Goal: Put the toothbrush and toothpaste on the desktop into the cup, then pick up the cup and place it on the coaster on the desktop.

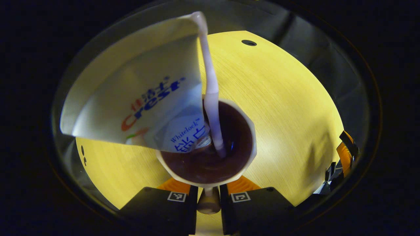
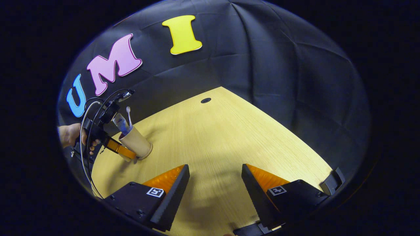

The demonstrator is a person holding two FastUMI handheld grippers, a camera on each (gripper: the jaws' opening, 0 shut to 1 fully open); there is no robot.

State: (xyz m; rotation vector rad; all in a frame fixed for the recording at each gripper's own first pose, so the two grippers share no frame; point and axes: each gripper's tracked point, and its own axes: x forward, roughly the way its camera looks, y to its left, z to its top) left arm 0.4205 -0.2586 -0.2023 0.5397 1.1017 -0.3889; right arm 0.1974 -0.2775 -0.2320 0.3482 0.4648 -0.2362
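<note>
Your left gripper [image 1: 208, 196] is clamped on the near rim wall of the cup [image 1: 229, 170], which sits on the desktop [image 1: 288, 108]. Your right gripper [image 2: 215, 183] is spread wide, holding nothing. The toothpaste [image 1: 137, 95] and toothbrush [image 1: 211, 88] stand inside, leaning, so expect a top-heavy, light load. The cup looks thin-walled; squeeze gently and lift level. The tube reads "Crest" and "Whitelock". No coaster sighted.
</note>
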